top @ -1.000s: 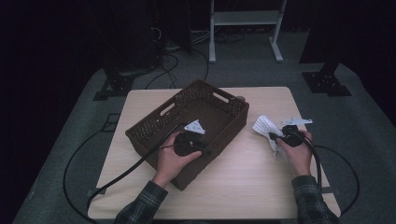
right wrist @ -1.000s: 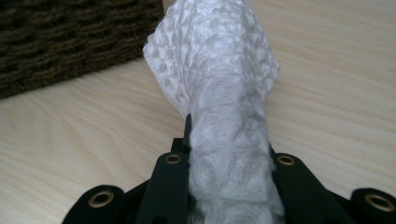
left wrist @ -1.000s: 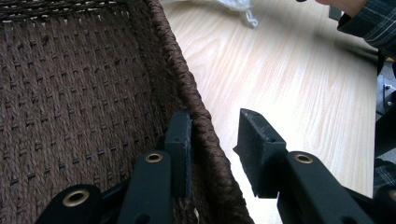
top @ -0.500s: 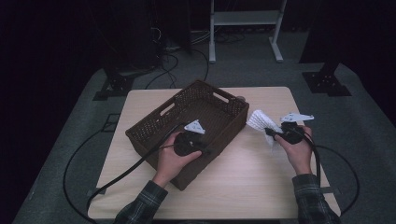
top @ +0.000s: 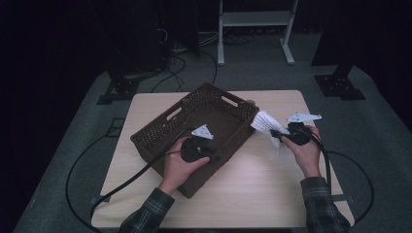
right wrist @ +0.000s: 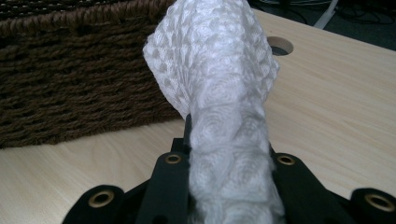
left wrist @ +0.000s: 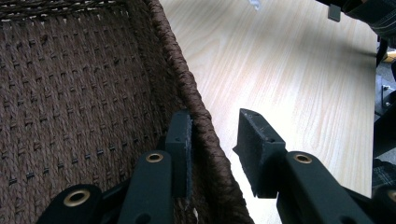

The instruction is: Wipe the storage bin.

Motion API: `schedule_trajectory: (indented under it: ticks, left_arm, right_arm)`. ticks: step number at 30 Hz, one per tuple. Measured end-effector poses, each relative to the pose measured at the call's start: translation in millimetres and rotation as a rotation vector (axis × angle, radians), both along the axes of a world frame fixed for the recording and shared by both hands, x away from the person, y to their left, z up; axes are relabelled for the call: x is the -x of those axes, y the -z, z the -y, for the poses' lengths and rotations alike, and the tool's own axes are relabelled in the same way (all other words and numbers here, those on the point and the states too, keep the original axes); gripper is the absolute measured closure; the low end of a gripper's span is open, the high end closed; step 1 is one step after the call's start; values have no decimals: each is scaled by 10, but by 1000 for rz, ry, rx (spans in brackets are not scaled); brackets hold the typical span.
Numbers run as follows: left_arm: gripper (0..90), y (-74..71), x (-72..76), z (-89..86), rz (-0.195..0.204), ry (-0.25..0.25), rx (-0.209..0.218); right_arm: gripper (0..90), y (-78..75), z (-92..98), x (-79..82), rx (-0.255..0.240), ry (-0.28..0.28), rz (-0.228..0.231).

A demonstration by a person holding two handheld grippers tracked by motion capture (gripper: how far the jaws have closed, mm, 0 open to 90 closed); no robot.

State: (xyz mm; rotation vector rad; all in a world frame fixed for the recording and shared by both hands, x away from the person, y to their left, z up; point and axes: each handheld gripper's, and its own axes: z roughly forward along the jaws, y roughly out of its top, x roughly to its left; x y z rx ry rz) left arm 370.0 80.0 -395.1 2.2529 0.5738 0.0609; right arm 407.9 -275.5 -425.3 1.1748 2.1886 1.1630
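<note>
A white knitted cloth (right wrist: 224, 107) stands bunched between the jaws of the right gripper (top: 281, 136), which are closed on its lower part so that the fabric rises above them in a loose, folded column. In the high view the cloth (top: 265, 122) hangs in the air just beside the right end wall of the brown woven basket (top: 160, 130), above the pale wooden table (top: 262, 194) and not touching it as far as can be told. In the right gripper view the basket's braided wall (right wrist: 70, 70) fills the background to the left of the cloth, with a round hole in the tabletop (right wrist: 280, 45) behind it. The left gripper (left wrist: 215, 140) sits at the near long edge of the basket, its jaws astride the rim (left wrist: 196, 102): one jaw lies inside against the woven wall, the other stands outside over the table with a clear gap between it and the rim, so the jaws are partly open and not pressing on the wall. The person's left hand (top: 180, 162) rests over that edge, and the right hand (top: 303, 153) is raised beside the basket.
</note>
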Motion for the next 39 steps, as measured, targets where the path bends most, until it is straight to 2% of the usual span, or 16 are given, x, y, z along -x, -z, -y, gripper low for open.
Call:
schedule_trajectory:
  ticks: [13, 39]
  left_arm:
    - [654, 0, 1, 1, 2, 1, -1]
    - [657, 0, 0, 1, 1, 0, -2]
  right_arm:
    - [756, 32, -16, -2, -6, -10, -5]
    - [756, 292, -72, -101, 35, -13, -83]
